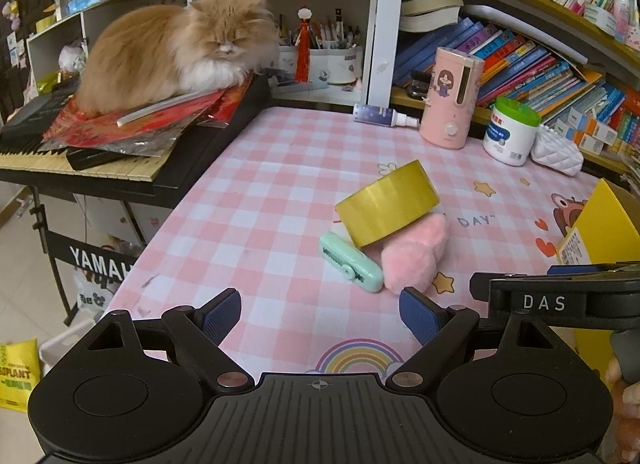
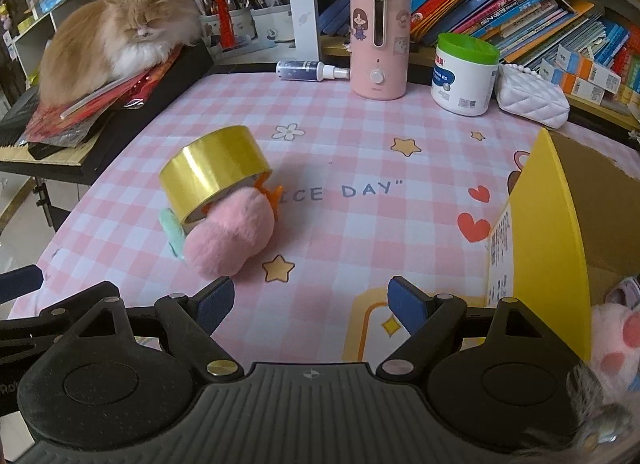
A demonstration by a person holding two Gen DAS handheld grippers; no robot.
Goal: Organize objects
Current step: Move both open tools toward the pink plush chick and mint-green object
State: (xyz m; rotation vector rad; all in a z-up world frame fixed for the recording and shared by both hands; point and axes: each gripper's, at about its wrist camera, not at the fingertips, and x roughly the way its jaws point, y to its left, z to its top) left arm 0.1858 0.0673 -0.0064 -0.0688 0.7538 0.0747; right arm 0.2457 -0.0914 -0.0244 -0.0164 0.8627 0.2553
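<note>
Leaning on a pink plush (image 2: 228, 240), glossy gold tape roll (image 2: 208, 172).

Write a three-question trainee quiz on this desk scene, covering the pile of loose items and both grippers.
1. True or false: the gold tape roll lies flat on the checked tablecloth, touching nothing else.
2. What lies under the tape roll's left side? A) white quilted pouch B) mint green tool C) spray bottle
3. Fill in: neither the left gripper nor the right gripper holds anything; both stand ____.

Key:
1. False; it leans tilted on the pink fluffy toy.
2. B
3. open
</note>
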